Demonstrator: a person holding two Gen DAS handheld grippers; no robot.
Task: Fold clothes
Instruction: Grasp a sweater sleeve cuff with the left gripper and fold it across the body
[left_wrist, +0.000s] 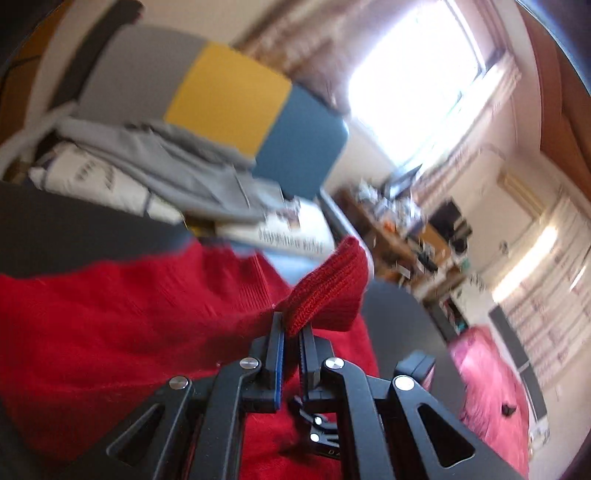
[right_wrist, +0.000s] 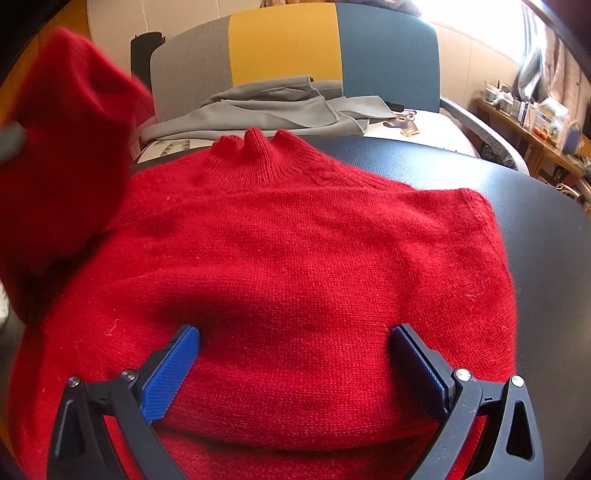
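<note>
A red knit sweater (right_wrist: 295, 251) lies spread on the dark round table (right_wrist: 535, 229), collar toward the far side. My right gripper (right_wrist: 295, 341) stands open over its lower middle, blue pads wide apart with the cloth between them. In the left wrist view my left gripper (left_wrist: 291, 332) is shut on the ribbed cuff (left_wrist: 328, 291) of a sleeve, lifted above the red sweater (left_wrist: 110, 332). In the right wrist view that raised sleeve (right_wrist: 70, 147) hangs blurred at the upper left.
A chair with a grey, yellow and blue back (right_wrist: 288, 44) stands behind the table, with grey clothing (right_wrist: 266, 110) piled on its seat. A cluttered wooden shelf (right_wrist: 535, 125) runs along the right wall. A pink cloth (left_wrist: 487, 391) lies on the floor.
</note>
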